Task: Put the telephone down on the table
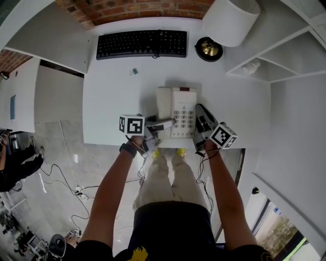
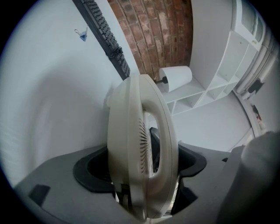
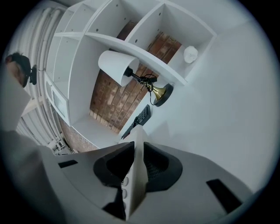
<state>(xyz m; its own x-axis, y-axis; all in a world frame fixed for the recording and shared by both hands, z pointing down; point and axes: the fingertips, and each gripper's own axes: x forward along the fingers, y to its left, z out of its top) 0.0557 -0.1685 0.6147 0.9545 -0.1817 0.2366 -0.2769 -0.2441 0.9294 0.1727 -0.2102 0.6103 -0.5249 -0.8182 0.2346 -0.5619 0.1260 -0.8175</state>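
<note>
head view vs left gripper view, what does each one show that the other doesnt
Only the head view: the keypad, the right tongs on the right edge of the telephone, the person's arms and legs. Only the left gripper view: the handset's slotted grille, close up between the left tongs. Both: the telephone, keyboard, lamp, small clip, brick wall.

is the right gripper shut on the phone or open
Shut on it. The right gripper pinches the telephone by its thin edge, both dark pads against it with no gap showing.
</note>
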